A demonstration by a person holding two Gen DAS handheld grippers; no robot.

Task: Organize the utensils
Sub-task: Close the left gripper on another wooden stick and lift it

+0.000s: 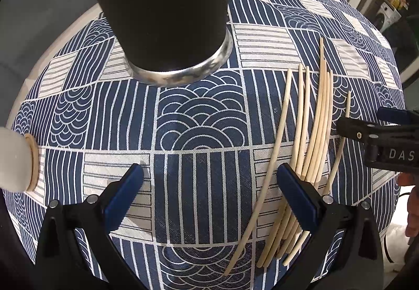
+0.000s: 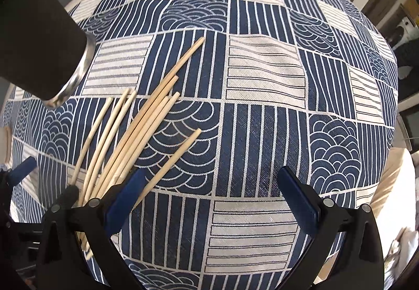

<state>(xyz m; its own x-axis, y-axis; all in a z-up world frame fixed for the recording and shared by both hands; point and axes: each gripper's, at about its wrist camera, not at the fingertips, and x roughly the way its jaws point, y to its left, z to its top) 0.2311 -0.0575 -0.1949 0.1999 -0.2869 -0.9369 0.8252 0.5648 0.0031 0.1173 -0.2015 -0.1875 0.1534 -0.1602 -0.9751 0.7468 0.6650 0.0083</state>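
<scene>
Several pale wooden chopsticks (image 1: pixel 313 130) lie loose in a fan on the blue and white patterned tablecloth (image 1: pixel 199 133); they also show in the right wrist view (image 2: pixel 136 130). A tall black cup with a metal base rim (image 1: pixel 167 15) stands upright behind them, and shows at the left of the right wrist view (image 2: pixel 39 36). My left gripper (image 1: pixel 209 185) is open and empty, its right finger over the chopsticks' near ends. My right gripper (image 2: pixel 212 190) is open and empty, just right of the chopsticks; it also shows in the left wrist view (image 1: pixel 379 138).
A white object with a wooden ring (image 1: pixel 18 159) lies at the table's left edge. The round table edge curves along the left and far side. A washing machine (image 1: pixel 387 15) stands in the room beyond the table.
</scene>
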